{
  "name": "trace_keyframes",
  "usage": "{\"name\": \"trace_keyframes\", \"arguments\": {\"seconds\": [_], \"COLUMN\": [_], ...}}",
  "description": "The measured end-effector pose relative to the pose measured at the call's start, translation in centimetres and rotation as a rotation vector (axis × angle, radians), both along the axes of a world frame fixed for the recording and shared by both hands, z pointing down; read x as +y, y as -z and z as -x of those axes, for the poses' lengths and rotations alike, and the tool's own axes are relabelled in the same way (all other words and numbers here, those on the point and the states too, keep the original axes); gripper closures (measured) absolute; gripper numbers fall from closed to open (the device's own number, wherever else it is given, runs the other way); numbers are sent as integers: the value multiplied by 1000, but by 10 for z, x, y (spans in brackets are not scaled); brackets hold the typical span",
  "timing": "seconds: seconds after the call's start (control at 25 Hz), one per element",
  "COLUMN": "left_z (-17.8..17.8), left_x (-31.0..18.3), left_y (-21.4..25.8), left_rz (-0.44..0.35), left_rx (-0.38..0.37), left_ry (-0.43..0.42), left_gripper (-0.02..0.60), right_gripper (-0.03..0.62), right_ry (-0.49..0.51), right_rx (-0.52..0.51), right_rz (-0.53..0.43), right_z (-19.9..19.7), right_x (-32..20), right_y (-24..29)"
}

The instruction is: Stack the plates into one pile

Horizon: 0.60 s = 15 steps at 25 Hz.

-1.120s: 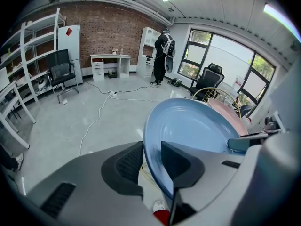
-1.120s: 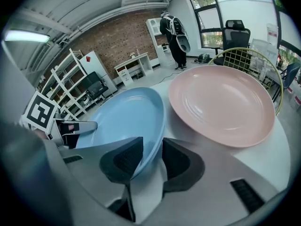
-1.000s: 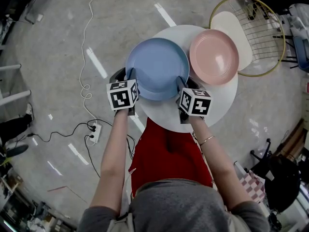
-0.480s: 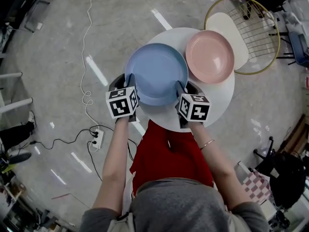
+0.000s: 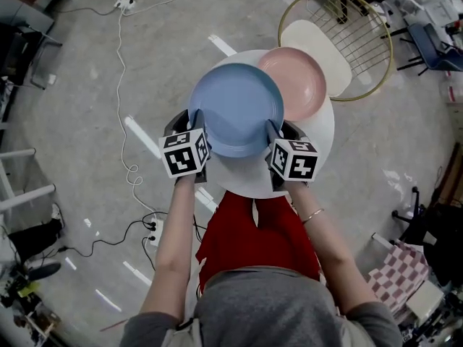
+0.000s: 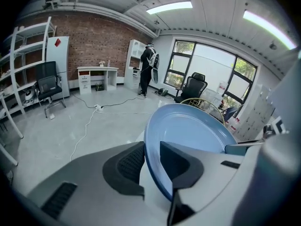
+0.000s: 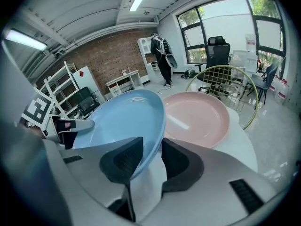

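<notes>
- Grey concrete floor with loose cables surrounds a small round white table (image 5: 318,132); a wire chair (image 5: 362,42) stands just beyond it on the far right.
- On the far right of the table lies the pink plate (image 5: 296,82), flat and open side up.
- Held over the table's middle and left is the blue plate (image 5: 236,108). It looks lifted clear of the top, and its right edge overlaps the pink plate's left edge as seen from above.
- Left gripper (image 5: 194,119) is clamped on the blue plate's near-left rim, with one jaw above the rim and one below.
- Right gripper (image 5: 273,129) is clamped the same way on the near-right rim, so the plate sits between the two and reaches away from both.
- The plate is probably stiff, smooth and fairly light, and chippable if it is ceramic.
- The glossy rim could slide in the pads, so two opposite rim grips suit it.
- It should be set down level and gently onto the pink plate.
</notes>
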State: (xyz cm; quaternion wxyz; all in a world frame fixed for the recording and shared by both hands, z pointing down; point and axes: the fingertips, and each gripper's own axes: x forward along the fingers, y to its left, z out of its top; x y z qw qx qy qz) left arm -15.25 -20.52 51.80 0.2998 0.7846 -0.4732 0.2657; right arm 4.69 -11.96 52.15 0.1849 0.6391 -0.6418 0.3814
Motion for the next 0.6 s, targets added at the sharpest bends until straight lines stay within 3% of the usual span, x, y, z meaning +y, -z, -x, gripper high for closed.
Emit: {"name": "trace_keyframes", "arguments": {"seconds": [0.24,0.6], "left_z": [-61,-143], "left_x": [-13,-31], "left_y": [14,15], "left_rz": [-21,-33], "left_rx": [28,-6], "left_ry": [-109,-221], "left_gripper": [472,473], "right_gripper": [471,468], "right_ry": [-113,-226], "right_rx": [30,41], "right_rz": [-27,-35], "right_z": [-50,-119], "right_x": [7,11], "right_y": [13,14]}}
